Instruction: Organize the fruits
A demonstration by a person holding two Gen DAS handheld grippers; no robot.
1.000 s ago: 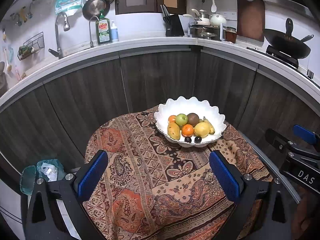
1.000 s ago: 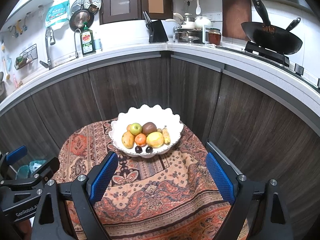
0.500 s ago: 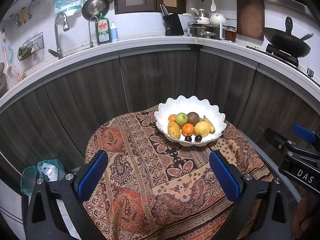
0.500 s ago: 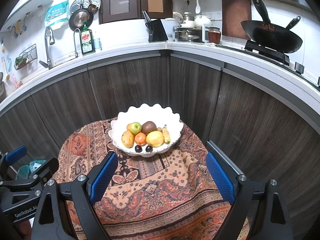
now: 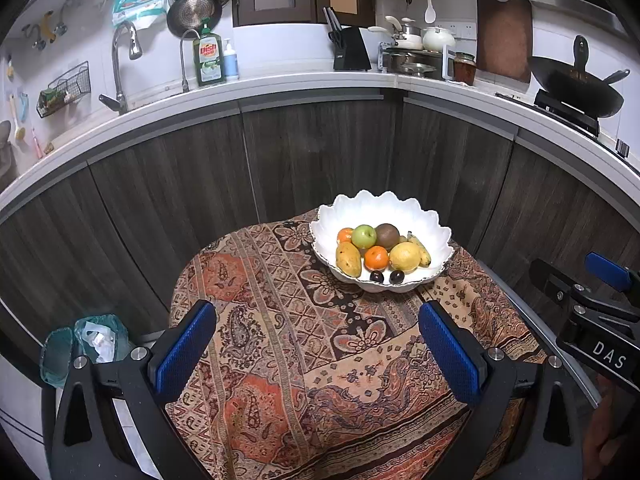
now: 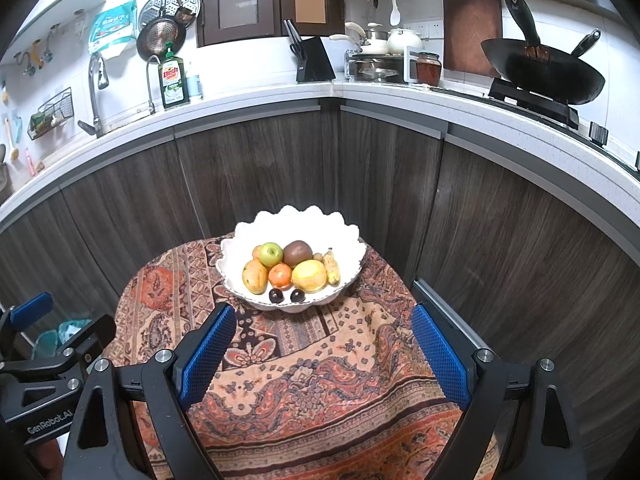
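A white scalloped bowl (image 5: 434, 236) stands at the far side of a small table under a patterned cloth (image 5: 288, 320); it also shows in the right wrist view (image 6: 240, 236). In it lie a green apple (image 5: 363, 235), a brown kiwi (image 5: 387, 235), a mango (image 5: 348, 258), an orange (image 5: 376, 258), a lemon (image 5: 405, 256), small bananas (image 5: 421, 249) and two dark plums (image 5: 397, 277). My left gripper (image 5: 316, 348) is open and empty, held above the near part of the cloth. My right gripper (image 6: 322, 346) is open and empty, just short of the bowl.
Dark wood cabinets (image 5: 320, 160) under a white counter (image 5: 280, 88) curve close behind the table. On the counter stand a dish soap bottle (image 5: 207, 58), a knife block (image 5: 352, 54) and a wok (image 6: 544, 72). A bin with a green bag (image 5: 86, 344) sits at the left on the floor.
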